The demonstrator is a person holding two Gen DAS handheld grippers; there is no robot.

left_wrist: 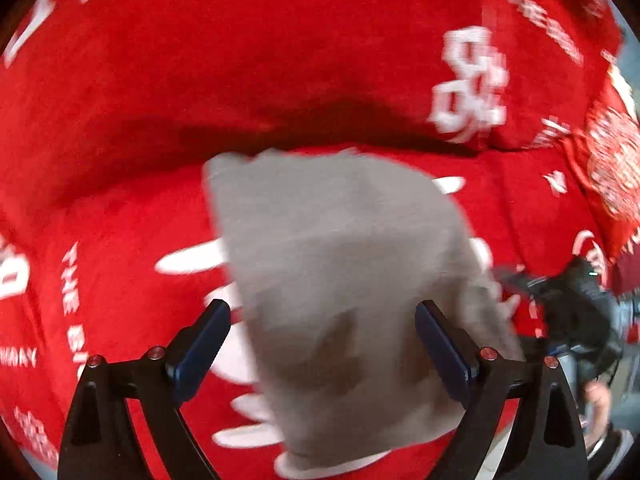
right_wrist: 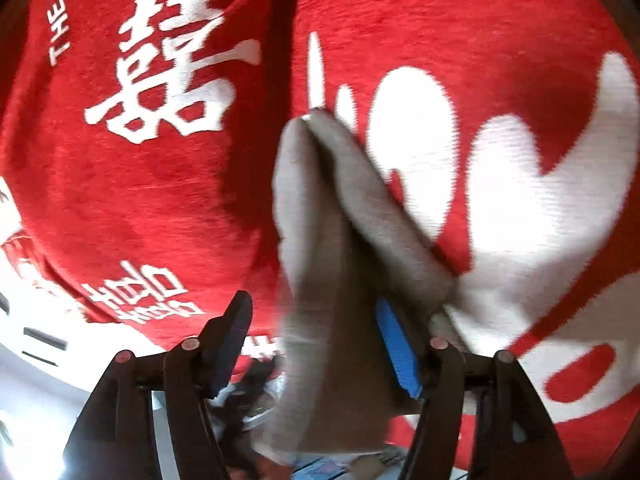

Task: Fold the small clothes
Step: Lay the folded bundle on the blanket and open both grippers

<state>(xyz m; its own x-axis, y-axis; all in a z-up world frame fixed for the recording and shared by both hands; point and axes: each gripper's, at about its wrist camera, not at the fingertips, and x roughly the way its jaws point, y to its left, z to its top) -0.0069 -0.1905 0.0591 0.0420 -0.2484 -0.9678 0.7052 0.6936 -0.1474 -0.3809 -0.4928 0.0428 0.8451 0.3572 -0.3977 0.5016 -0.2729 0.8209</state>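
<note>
Two sets of jaws, both mine, stand apart over one grey garment [left_wrist: 340, 280]. My left gripper [left_wrist: 322, 344] points steeply down at it, its dark blue pads [left_wrist: 202, 344] spread wide on either side of the cloth; neither pad presses on the fabric, which lies flat and folded on the red blanket [left_wrist: 160, 80] with white lettering. The picture is smeared, so I cannot tell whether the right-hand pad brushes the cloth's edge.

My right gripper [right_wrist: 316, 344] points more nearly level, tilted toward the same blanket [right_wrist: 440, 20], and its jaws are parted too. The grey garment [right_wrist: 320, 260] rises between them as a doubled fold, its edge leaning against the bright blue pad [right_wrist: 398, 348] on the right, while the dark pad on the left stands clear of it. Nothing is clamped there. In my left view, the other gripper's dark body [left_wrist: 576, 308] shows at the garment's right edge.
</note>
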